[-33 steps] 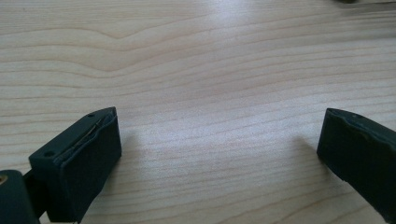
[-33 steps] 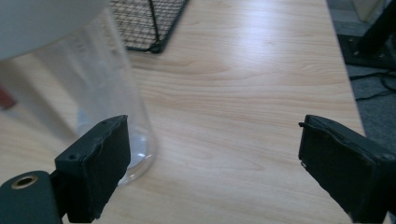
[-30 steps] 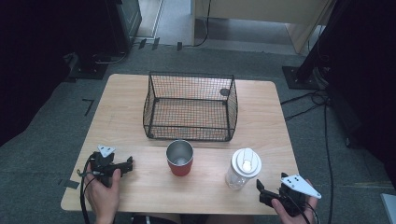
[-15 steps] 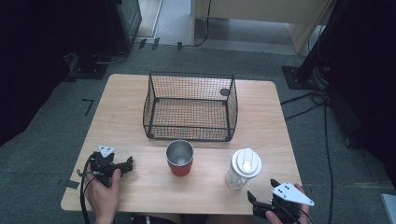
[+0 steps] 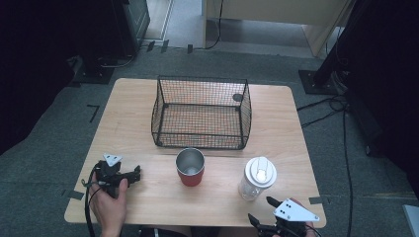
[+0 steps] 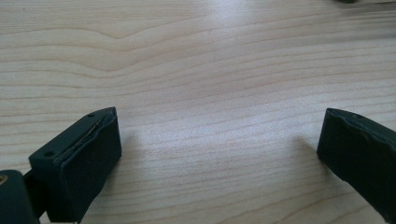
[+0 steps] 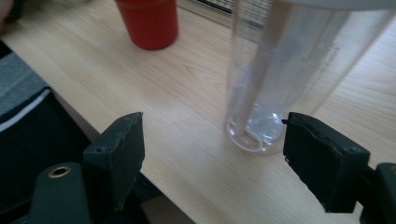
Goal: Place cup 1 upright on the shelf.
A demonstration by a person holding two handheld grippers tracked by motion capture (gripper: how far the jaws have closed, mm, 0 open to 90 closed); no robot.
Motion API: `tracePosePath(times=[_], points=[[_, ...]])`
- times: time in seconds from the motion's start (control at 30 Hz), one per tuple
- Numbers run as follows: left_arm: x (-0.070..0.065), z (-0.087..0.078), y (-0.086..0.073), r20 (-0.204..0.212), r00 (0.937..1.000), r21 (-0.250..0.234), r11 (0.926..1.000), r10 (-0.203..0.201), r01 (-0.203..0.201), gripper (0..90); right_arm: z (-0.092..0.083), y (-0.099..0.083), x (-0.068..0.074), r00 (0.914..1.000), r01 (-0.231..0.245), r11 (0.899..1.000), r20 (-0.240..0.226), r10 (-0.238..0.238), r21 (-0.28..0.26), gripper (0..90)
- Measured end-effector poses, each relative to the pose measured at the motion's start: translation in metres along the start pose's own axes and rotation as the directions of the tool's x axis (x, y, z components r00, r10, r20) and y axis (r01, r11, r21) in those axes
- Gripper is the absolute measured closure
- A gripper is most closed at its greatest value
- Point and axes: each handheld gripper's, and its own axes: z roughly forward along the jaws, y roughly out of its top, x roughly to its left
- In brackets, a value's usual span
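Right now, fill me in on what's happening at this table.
A person sits at the wooden table with tongs in each hand. The right tongs are open at the near edge, aimed at the clear bottle with a white lid, not touching it; their jaws have just been closing. The left tongs rest open on the table. A red cup stands before an empty wire basket.

a wooden bench [image 5: 128, 113] carries a black wire basket [image 5: 201, 112] towards its far side. nearer the person stand a red cup [image 5: 190, 167] with a metal inside and, to its right, a clear bottle [image 5: 257, 177] with a white lid. the left tool [image 5: 129, 176] rests on the bench at the near left, held in a hand [image 5: 109, 207]. the right tool [image 5: 260, 211] sits at the near edge just below the bottle, jaws apart and having just been closing, with nothing between them.
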Motion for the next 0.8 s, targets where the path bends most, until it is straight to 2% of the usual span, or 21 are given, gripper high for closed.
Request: tracePosePath(times=[0.23, 0.47, 0.8], points=[[0.0, 0.0, 0.0, 0.0, 1.0, 0.0, 1.0, 0.0, 0.0, 0.4, 0.002, 0.006, 0.01, 0.9963, 0.017, 1.0, -0.084, -0.018, -0.017, 25.0], [0.0, 0.0, 0.0, 0.0, 1.0, 0.0, 1.0, 0.0, 0.0, 0.4, 0.006, 0.015, 0.02, 0.992, 0.024, 0.999, -0.122, -0.03, -0.049, 25.0], [0.0, 0.0, 0.0, 0.0, 1.0, 0.0, 1.0, 0.0, 0.0, 0.4, 0.022, 0.031, 0.036, 0.9841, 0.032, 0.998, -0.173, -0.042, -0.063, 24.7]])
